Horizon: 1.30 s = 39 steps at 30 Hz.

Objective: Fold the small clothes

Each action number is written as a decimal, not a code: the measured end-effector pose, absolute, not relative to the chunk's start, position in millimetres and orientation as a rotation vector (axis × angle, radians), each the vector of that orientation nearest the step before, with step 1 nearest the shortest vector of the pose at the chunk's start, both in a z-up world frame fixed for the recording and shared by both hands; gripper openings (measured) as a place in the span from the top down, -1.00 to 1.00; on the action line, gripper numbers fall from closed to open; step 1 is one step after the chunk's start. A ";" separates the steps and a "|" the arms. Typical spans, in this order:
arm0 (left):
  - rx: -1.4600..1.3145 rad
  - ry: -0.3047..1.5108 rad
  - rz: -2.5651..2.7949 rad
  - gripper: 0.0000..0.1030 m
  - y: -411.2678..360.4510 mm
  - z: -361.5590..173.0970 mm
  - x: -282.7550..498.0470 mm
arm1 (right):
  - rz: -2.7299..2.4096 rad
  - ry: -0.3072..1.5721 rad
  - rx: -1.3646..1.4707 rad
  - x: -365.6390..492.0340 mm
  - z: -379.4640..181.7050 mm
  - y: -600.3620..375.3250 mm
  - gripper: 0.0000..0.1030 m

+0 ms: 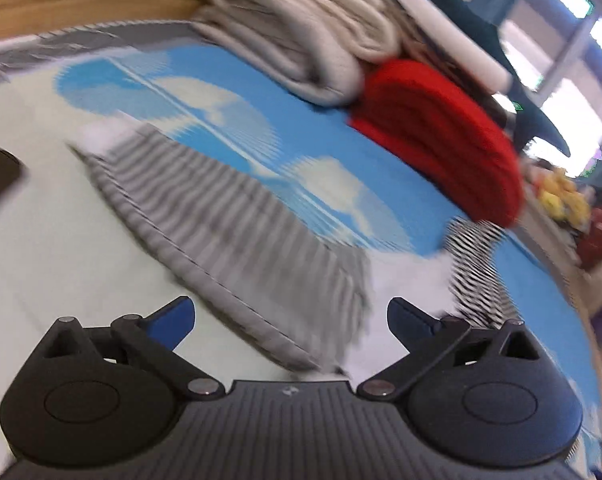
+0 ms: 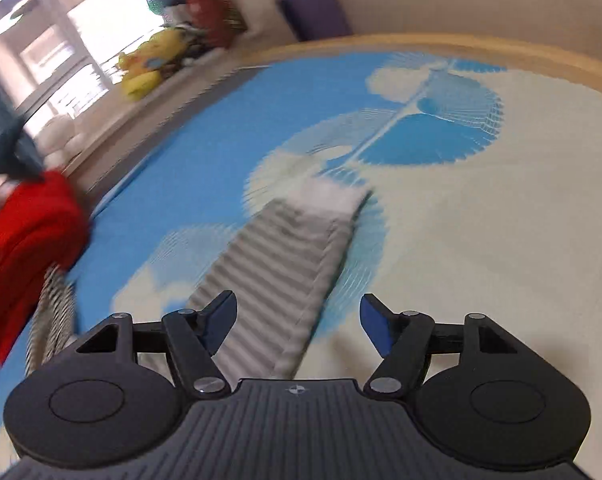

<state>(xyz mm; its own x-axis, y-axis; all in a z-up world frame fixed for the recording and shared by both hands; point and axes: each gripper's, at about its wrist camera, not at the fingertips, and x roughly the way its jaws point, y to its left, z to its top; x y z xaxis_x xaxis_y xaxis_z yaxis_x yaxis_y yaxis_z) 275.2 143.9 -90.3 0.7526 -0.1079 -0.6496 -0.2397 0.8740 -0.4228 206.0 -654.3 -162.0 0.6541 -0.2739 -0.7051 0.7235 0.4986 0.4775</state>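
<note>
Grey striped garment (image 2: 277,276) lies folded into a long strip on the blue-and-cream bed sheet (image 2: 481,240). Left gripper (image 1: 291,322) and right gripper (image 2: 299,322) hover above it, fingers spread, holding nothing. Fold looks mid-way; next likely needs end-to-end fold or stacking near red pile (image 1: 441,132).

Striped garment (image 1: 229,216): soft grey-and-white ribbed cloth, matt. Red pile (image 1: 441,132), right: thick matt knit. Cream pile (image 1: 301,40), top: ribbed knit cloth. Sheet (image 2: 481,240): smooth printed blue-and-cream fabric. Bed rim (image 2: 501,46), top: pale wood. Right gripper (image 2: 299,322): matt black plastic, ridged body, metal pins.
</note>
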 end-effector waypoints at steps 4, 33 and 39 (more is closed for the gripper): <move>-0.445 0.731 0.038 -0.99 113.3 -120.0 294.4 | -0.704 0.606 0.925 243.6 -200.5 -698.0 -0.39; -0.382 0.640 0.005 -0.99 115.5 -88.3 270.8 | -0.684 0.507 0.698 94.0 -100.9 -569.4 -0.34; -0.254 0.708 -0.133 -0.99 88.7 -48.2 197.3 | -0.393 0.541 0.507 50.7 -42.0 -403.9 -0.58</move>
<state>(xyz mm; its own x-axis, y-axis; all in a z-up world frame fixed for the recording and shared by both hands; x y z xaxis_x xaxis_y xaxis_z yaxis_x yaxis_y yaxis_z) 197.3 88.7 -48.2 0.7530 -0.2063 -0.6249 0.0350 0.9608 -0.2751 50.7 -403.9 -42.0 0.7894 -0.2194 -0.5733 0.4777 0.8061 0.3492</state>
